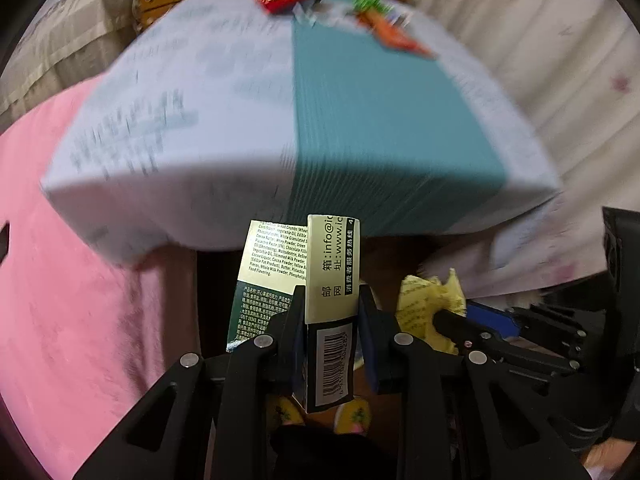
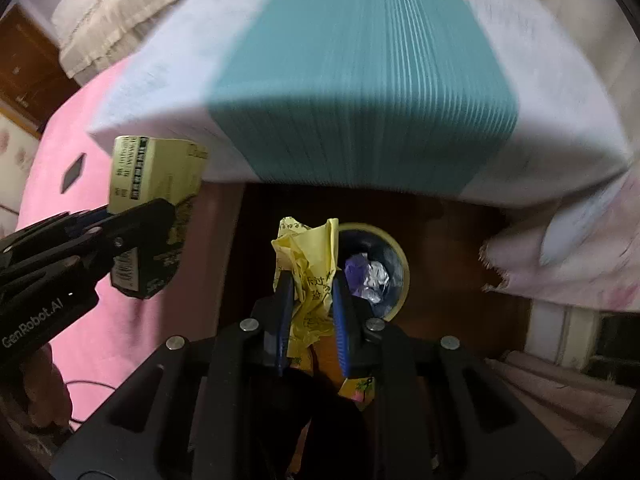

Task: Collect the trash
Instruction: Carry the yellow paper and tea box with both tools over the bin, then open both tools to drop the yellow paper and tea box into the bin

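- trash in left view: left gripper (image 1: 329, 322) clamps a carton (image 1: 331, 280), beside the table (image 1: 224, 92) edge; keep the grip firm until it hangs over the bin.
- right view: right gripper (image 2: 310, 286) pinches a yellow wrapper (image 2: 306, 256) just above the bin (image 2: 394, 256); centre it over the opening before letting go.

My left wrist camera sits just behind my left gripper (image 1: 330, 320) and looks steeply down along its fingers, close to the table edge (image 1: 240, 184). My right wrist camera looks down the same way over my right gripper (image 2: 310, 300), straight above the bin (image 2: 394, 256) on the floor. Both views share the cloth-covered table — and each catches the other gripper at its side.
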`<state>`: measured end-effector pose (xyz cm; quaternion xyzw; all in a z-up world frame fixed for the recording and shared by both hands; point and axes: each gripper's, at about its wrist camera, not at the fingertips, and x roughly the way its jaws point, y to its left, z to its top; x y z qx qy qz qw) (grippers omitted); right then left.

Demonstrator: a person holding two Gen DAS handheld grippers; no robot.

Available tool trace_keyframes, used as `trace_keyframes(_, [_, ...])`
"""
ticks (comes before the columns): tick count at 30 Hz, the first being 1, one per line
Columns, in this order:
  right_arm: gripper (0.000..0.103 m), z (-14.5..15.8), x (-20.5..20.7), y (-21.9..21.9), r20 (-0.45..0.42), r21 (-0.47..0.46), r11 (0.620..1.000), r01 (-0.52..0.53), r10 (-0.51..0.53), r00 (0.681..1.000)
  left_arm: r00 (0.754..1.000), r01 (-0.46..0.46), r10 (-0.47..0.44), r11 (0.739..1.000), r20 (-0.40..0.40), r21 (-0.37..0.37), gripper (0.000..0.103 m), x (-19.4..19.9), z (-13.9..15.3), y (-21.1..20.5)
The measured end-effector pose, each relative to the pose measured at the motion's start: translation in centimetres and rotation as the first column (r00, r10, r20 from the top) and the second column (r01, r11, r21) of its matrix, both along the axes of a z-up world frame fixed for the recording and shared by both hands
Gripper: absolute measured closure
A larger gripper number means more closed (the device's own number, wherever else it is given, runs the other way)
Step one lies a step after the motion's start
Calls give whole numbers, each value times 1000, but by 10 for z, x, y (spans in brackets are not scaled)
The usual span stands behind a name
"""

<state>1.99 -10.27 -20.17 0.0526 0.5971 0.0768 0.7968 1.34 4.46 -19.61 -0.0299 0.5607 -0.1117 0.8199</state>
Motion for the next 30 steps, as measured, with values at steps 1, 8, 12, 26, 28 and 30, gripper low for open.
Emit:
trace_keyframes(1, [87,-18,0,-2,-8,-3,1000,6,-6,1000,1000,-14,14,1000,0,7,80,0,-24,-2])
trace_keyframes(8, [87,-138,6,-13,-54,7,999,42,-42,998,998,-39,40,999,-58,22,80,5,-156,-18])
trace_keyframes(12, [87,-196,12,-11,-61,9,998,57,-56,997,996,-45,45,999,-81,9,80,11,-215,-21])
trace_keyframes(26, [79,-307,28,-33,-183,23,986,164,-157,970,988,-62,57,998,-146,-25,21,34,-316,-21])
trace_keyframes(28, [70,-310,27,-36,-170,13,987,158,-153,973,987,-67,64,998,-145,-17,21,34,-317,-17])
trace_keyframes(30, [63,-306,23,-37,-158,16,988,156,-152,976,988,-72,70,997,-141,-7,21,29,-319,-16])
